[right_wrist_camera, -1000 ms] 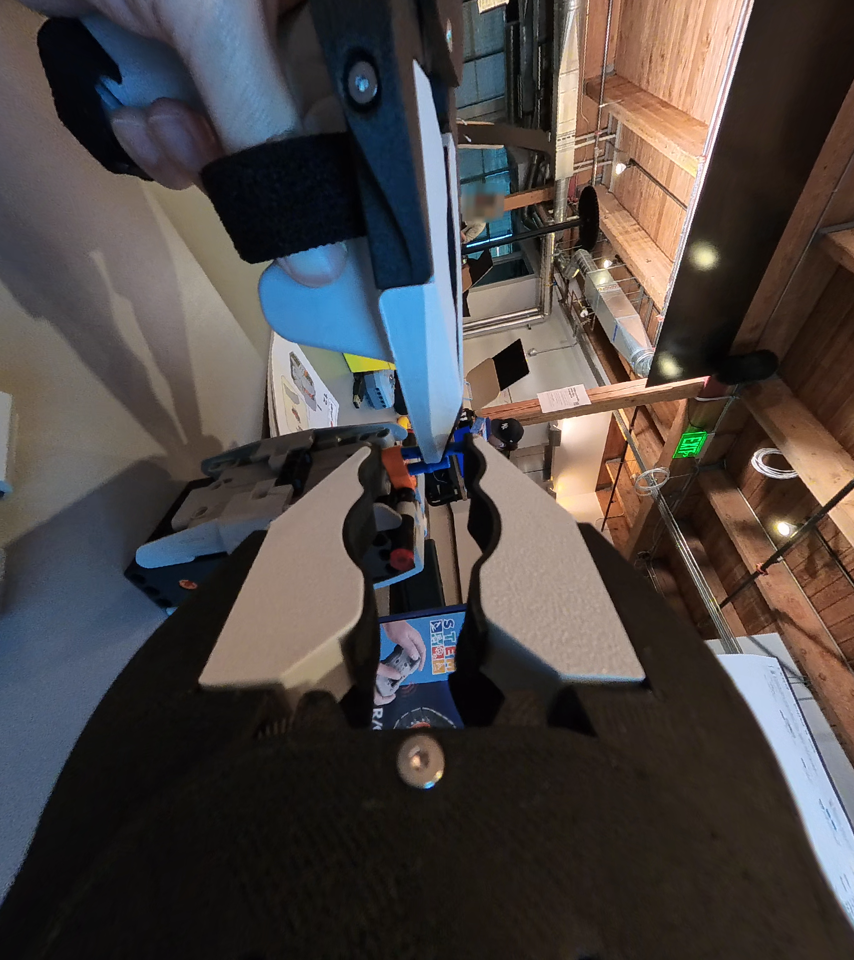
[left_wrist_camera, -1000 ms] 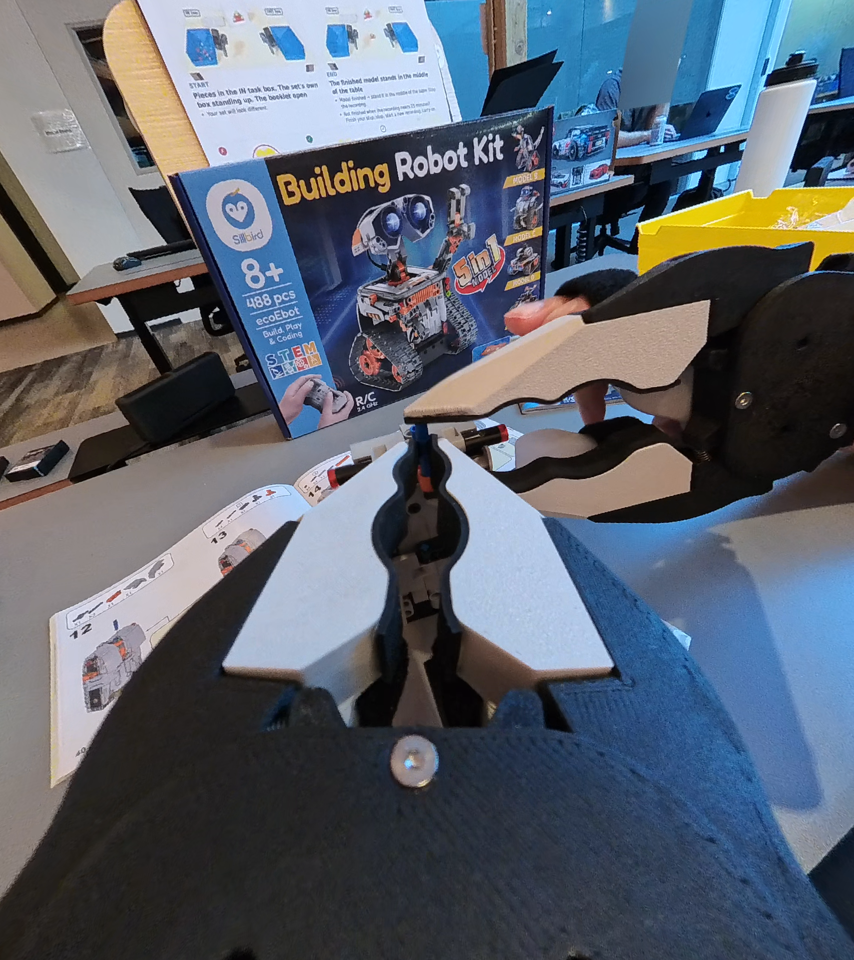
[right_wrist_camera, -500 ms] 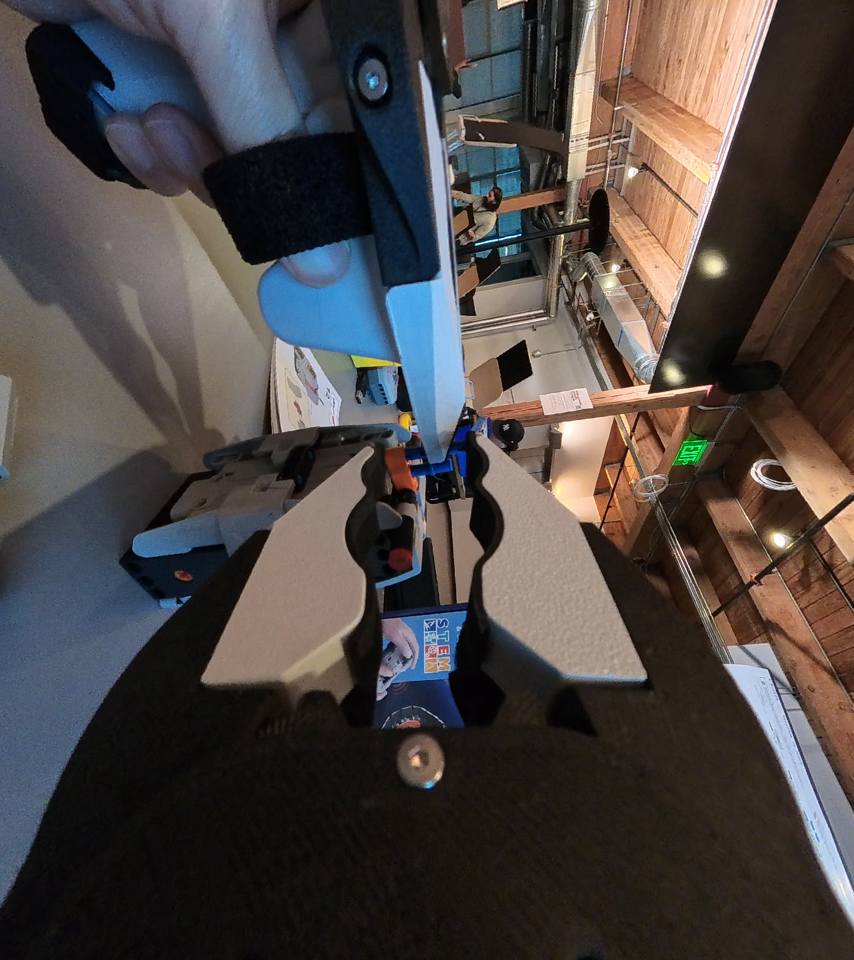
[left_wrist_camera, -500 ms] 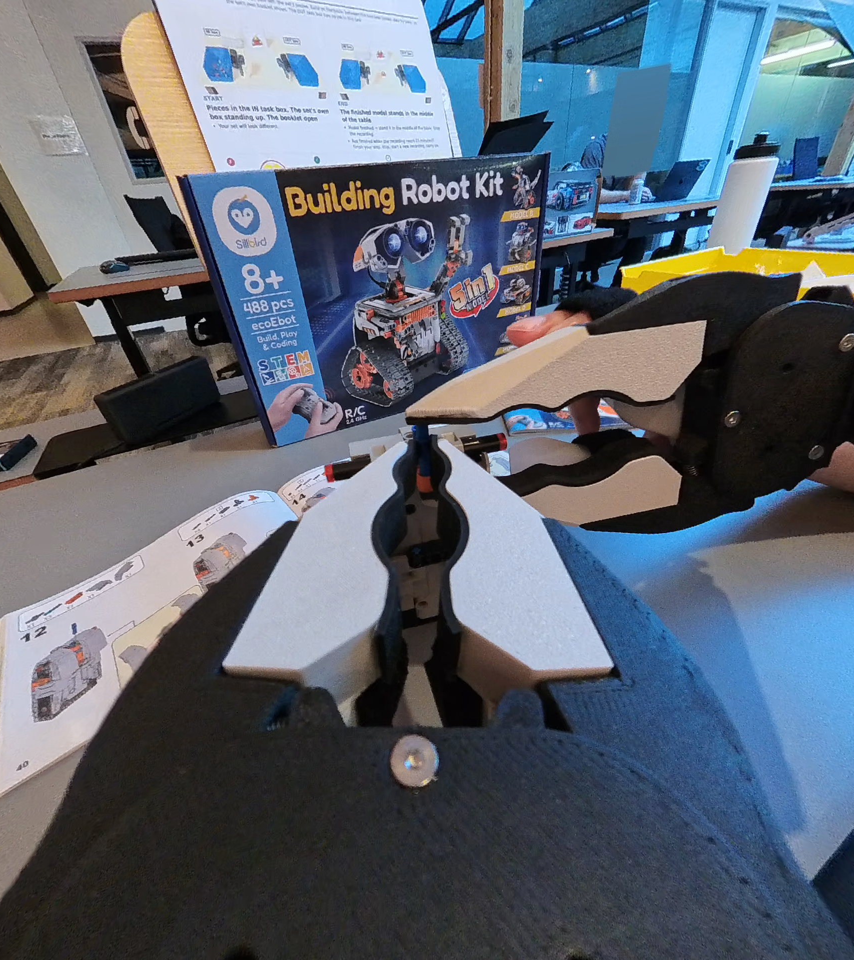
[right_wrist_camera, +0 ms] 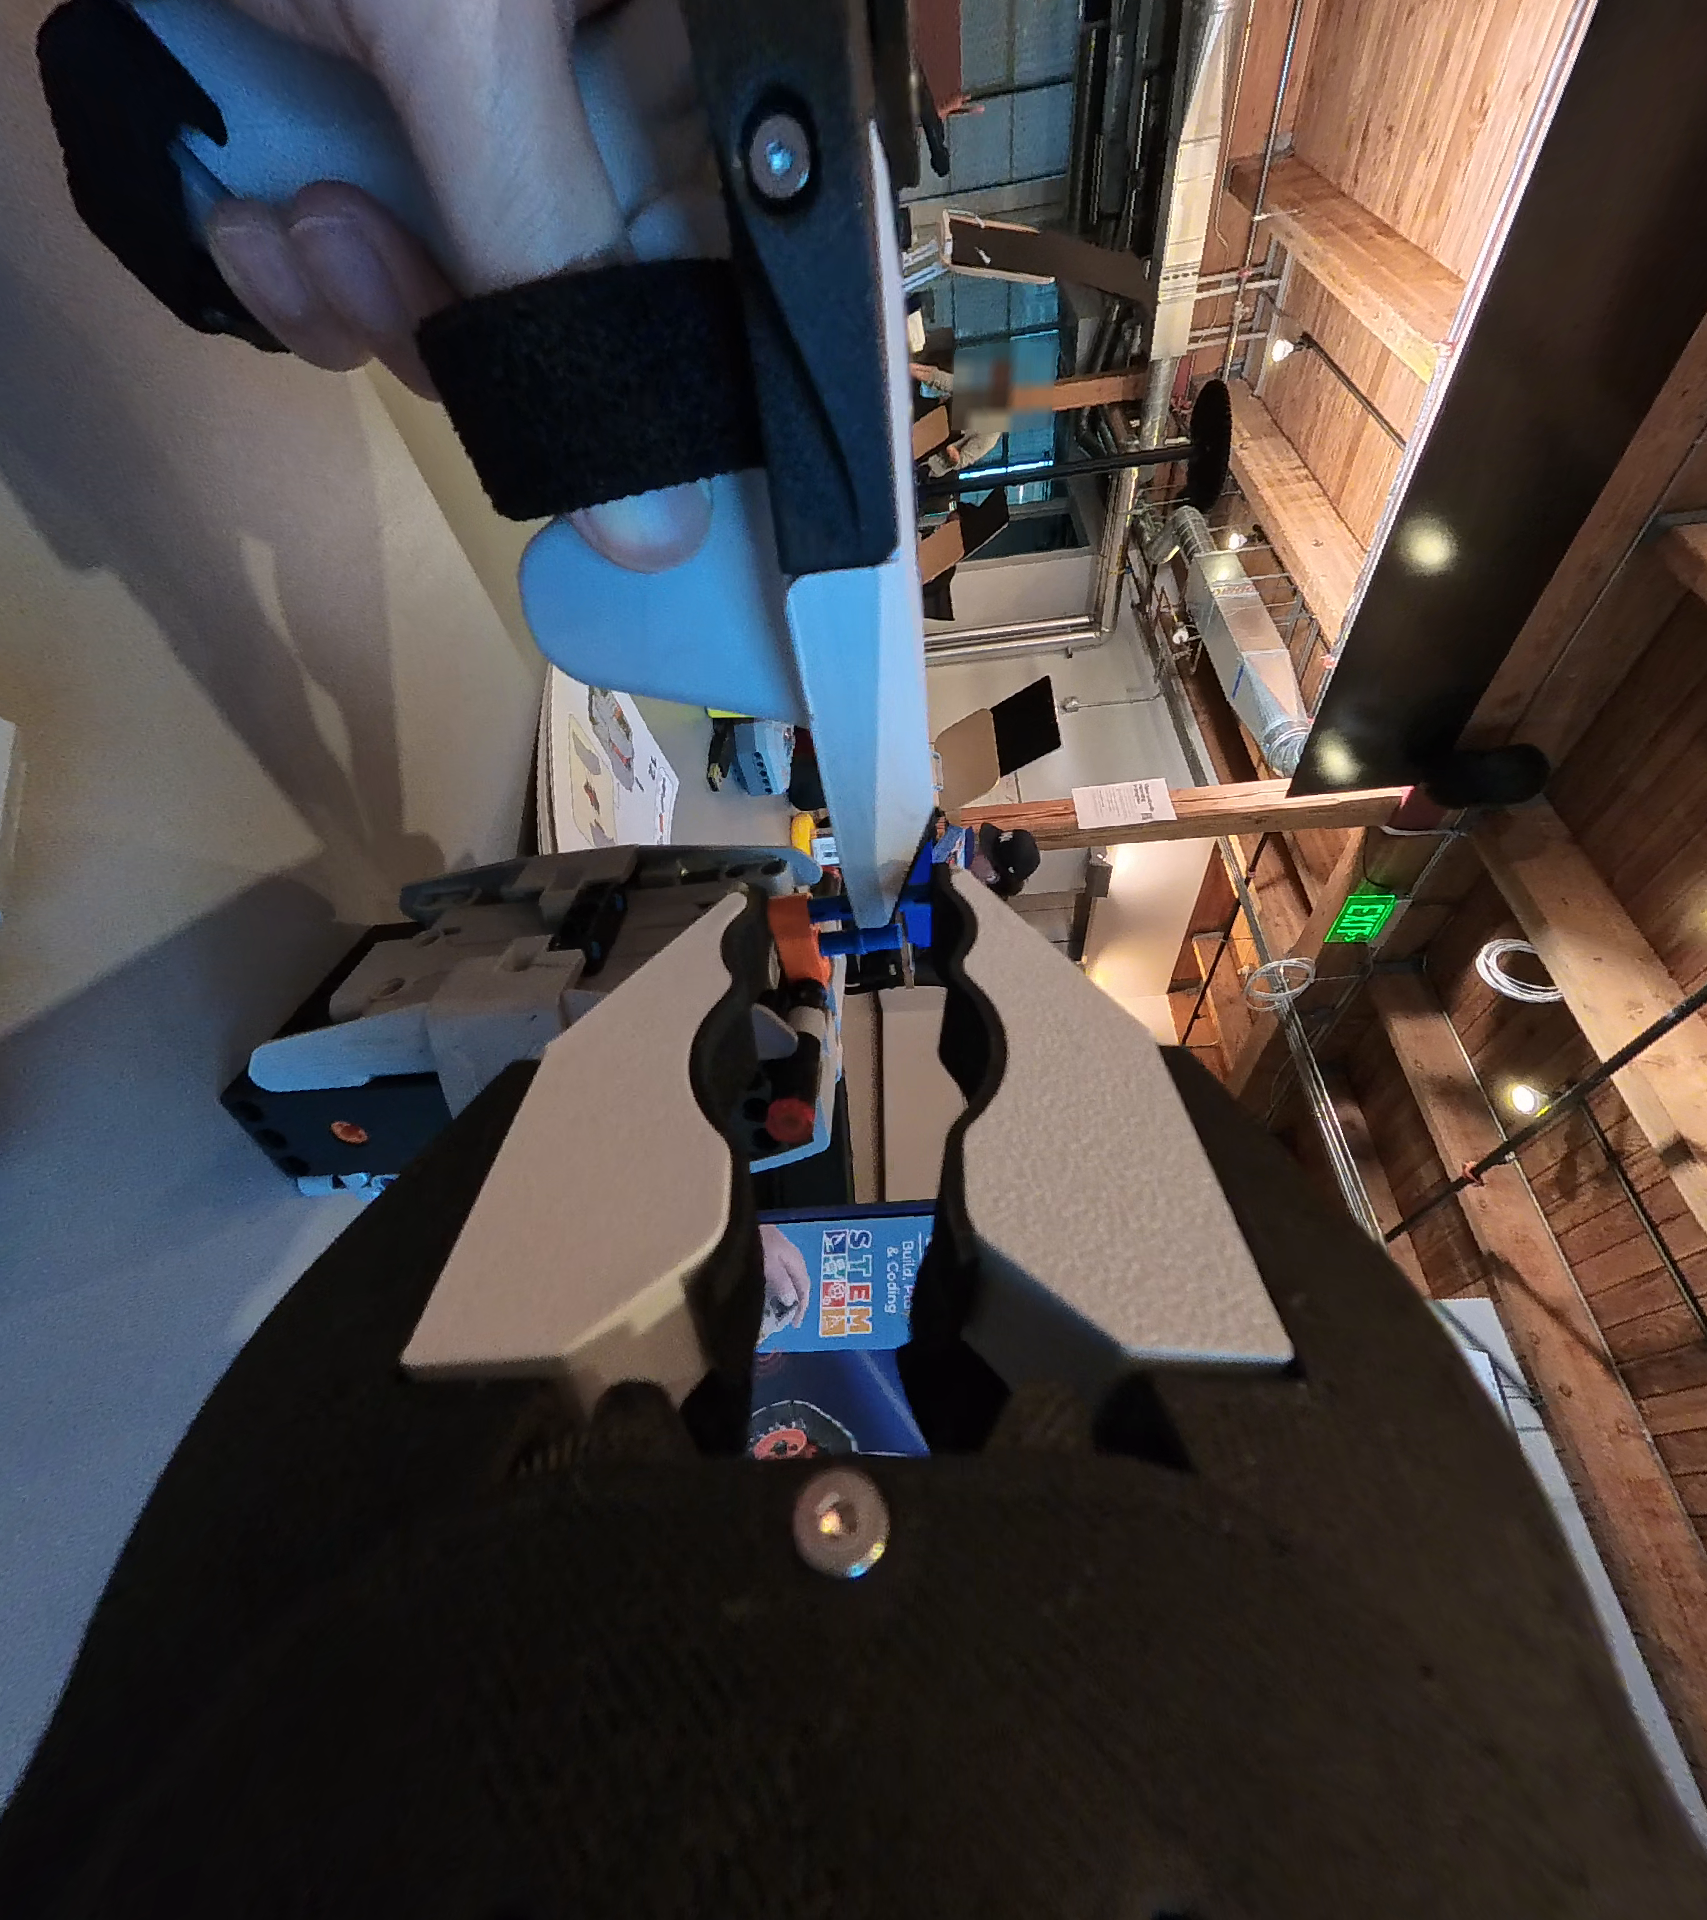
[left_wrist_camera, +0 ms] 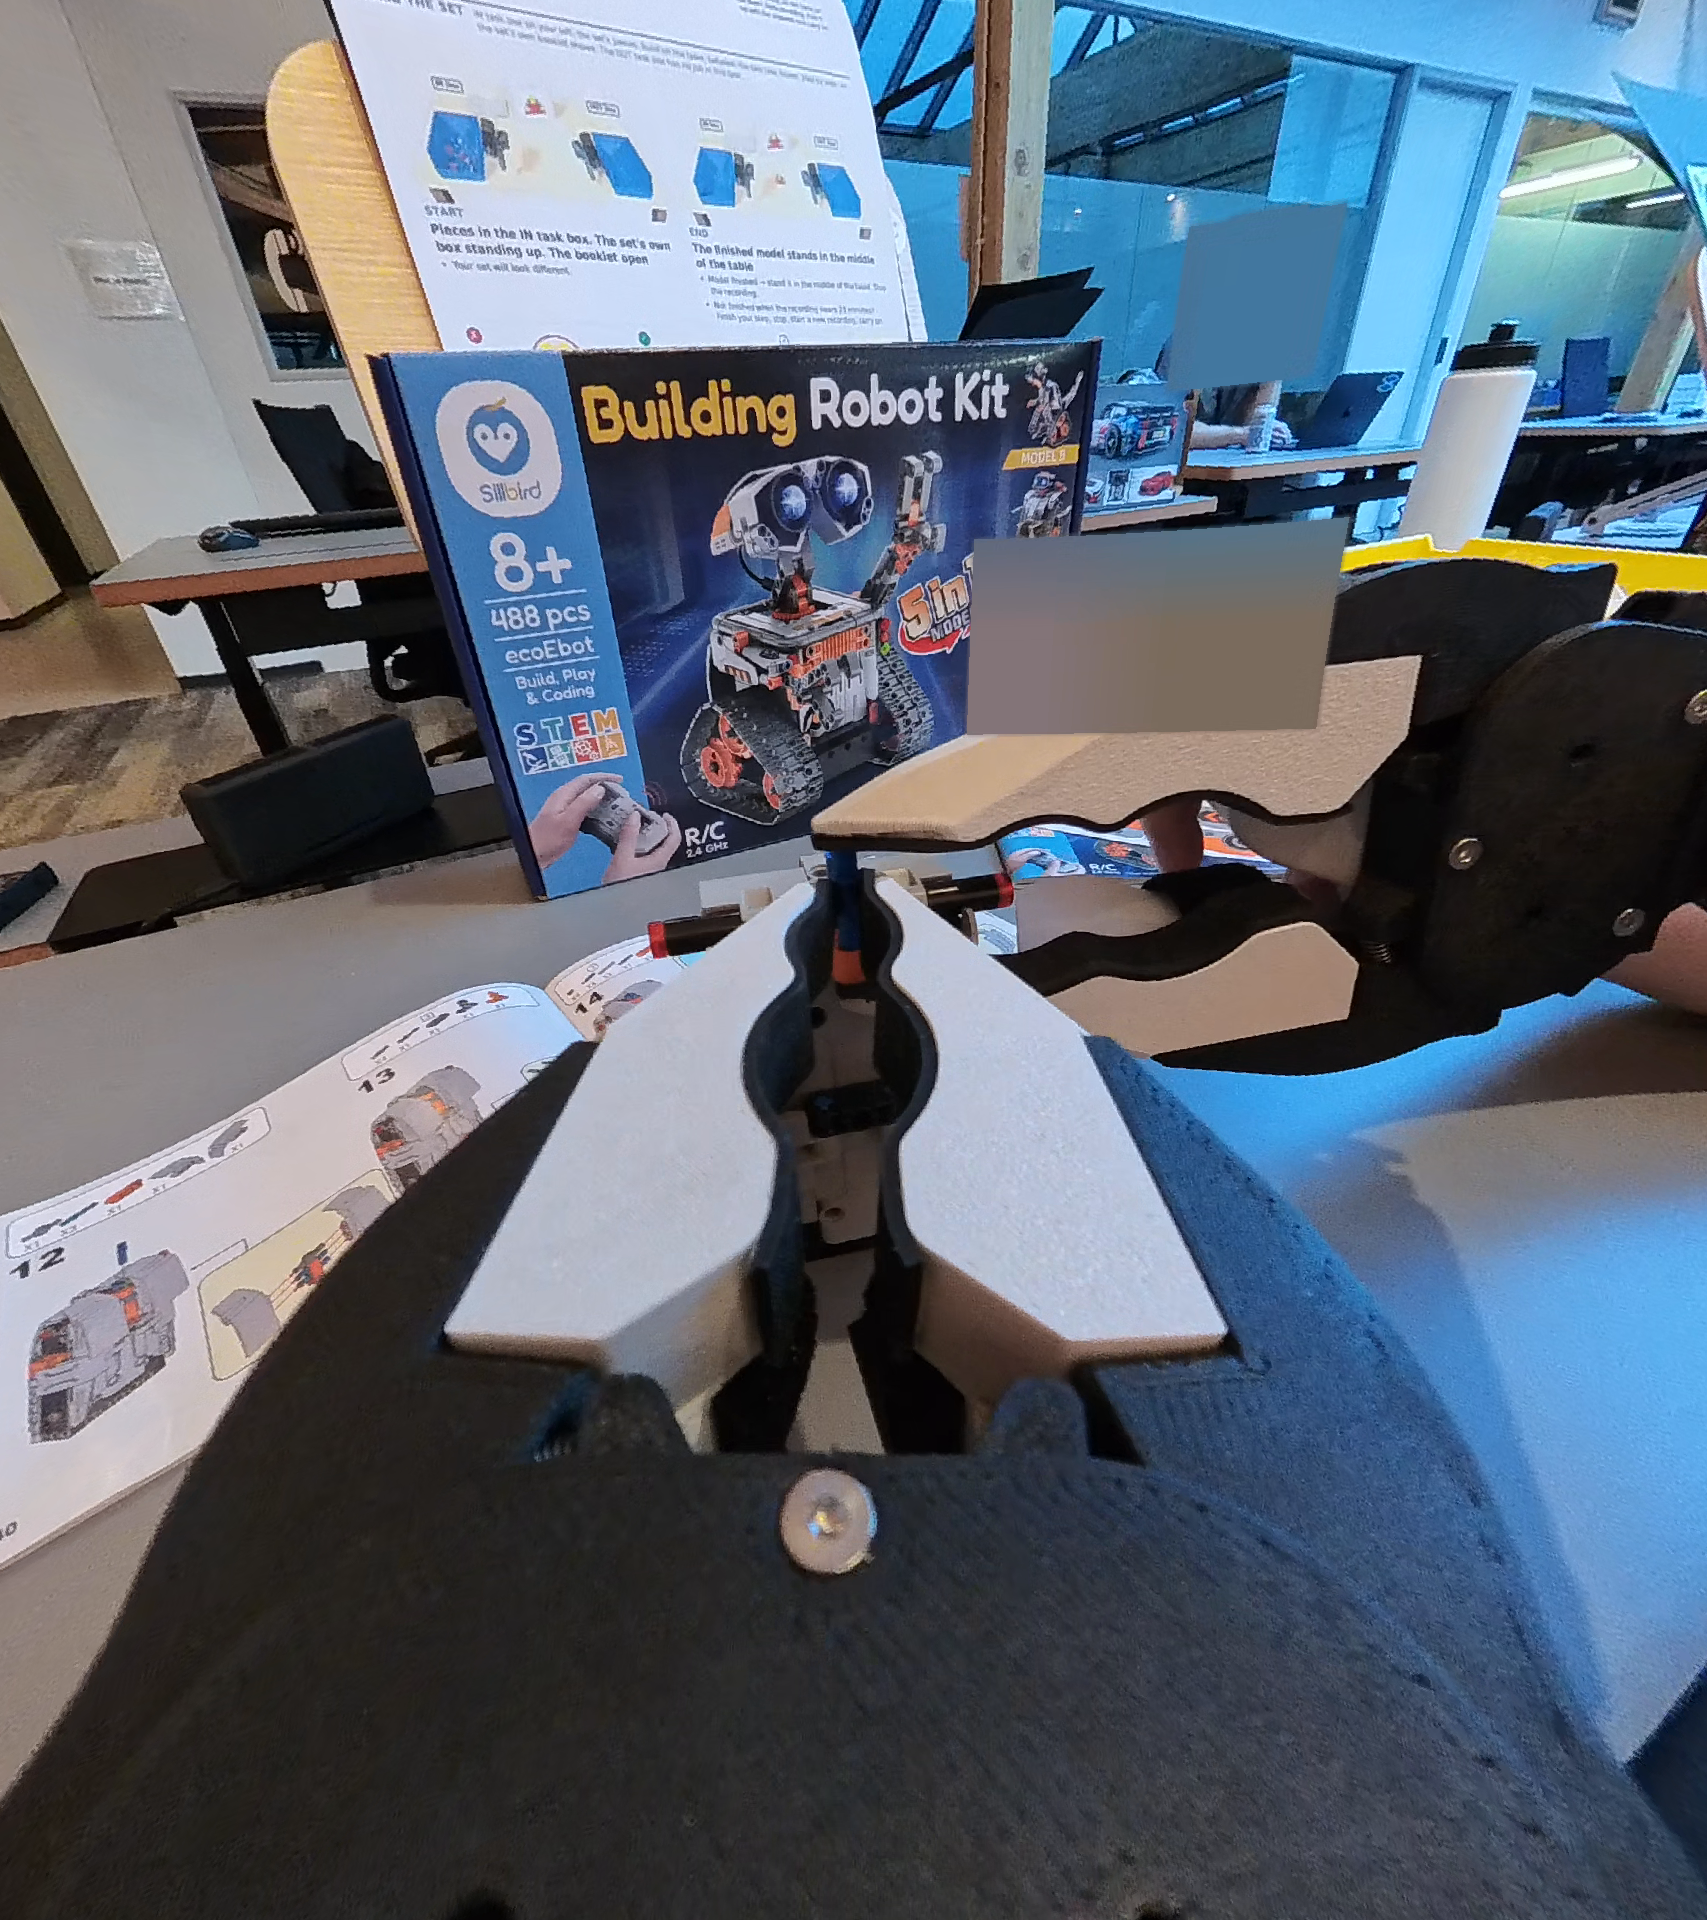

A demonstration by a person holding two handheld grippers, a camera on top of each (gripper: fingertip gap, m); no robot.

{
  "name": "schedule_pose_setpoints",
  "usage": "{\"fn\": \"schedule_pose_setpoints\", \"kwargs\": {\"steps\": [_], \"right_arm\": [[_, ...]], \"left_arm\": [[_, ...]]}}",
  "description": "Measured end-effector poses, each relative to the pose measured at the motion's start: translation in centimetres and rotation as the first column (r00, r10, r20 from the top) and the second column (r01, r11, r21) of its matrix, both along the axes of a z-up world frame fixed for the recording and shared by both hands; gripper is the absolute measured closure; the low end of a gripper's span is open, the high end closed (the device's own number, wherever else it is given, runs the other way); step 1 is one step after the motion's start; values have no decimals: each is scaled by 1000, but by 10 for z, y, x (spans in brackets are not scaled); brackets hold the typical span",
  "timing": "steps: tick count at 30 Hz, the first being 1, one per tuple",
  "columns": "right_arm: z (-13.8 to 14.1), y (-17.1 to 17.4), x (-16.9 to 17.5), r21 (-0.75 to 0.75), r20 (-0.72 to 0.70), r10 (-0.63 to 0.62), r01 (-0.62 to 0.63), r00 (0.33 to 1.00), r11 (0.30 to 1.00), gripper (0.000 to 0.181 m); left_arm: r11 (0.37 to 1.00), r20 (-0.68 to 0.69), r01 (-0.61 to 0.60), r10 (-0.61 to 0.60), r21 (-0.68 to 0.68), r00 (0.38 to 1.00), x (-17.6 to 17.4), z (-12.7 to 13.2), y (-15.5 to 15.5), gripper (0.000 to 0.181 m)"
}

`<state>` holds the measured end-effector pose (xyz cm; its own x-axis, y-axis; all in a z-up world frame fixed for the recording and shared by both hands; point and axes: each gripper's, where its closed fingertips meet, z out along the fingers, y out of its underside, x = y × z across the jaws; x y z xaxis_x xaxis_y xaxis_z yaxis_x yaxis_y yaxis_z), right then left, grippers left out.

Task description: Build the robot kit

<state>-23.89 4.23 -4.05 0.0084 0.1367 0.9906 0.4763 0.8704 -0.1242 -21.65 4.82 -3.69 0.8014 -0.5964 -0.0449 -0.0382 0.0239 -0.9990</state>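
Left gripper: jaws are closed on a small blue pin at their tips; the grey brick model is seen in the gap behind.
Right gripper: jaws are parted around the blue pin, nothing clamped; the brick model lies just left of them.
Risk: the pin may be skewed or dropped if the two tips collide.
Surface: grey desk; an open instruction booklet lies left of the left jaws, and a kit box is stood upright beyond.
Room: office desks, glass walls, timber ceiling.
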Motion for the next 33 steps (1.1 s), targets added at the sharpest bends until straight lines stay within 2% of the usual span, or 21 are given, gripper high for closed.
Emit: {"fn": "schedule_pose_setpoints", "kwargs": {"steps": [28,33], "right_arm": [[1,1,1,-21,-11,-19,18,1000,1000,152],[0,1,0,-30,-8,-25,25,1000,999,152]], "left_arm": [[997,-37,-62,64,46,997,0,-1,0,180],[998,-5,-50,50,34,999,-1,-1,0,180]]}}
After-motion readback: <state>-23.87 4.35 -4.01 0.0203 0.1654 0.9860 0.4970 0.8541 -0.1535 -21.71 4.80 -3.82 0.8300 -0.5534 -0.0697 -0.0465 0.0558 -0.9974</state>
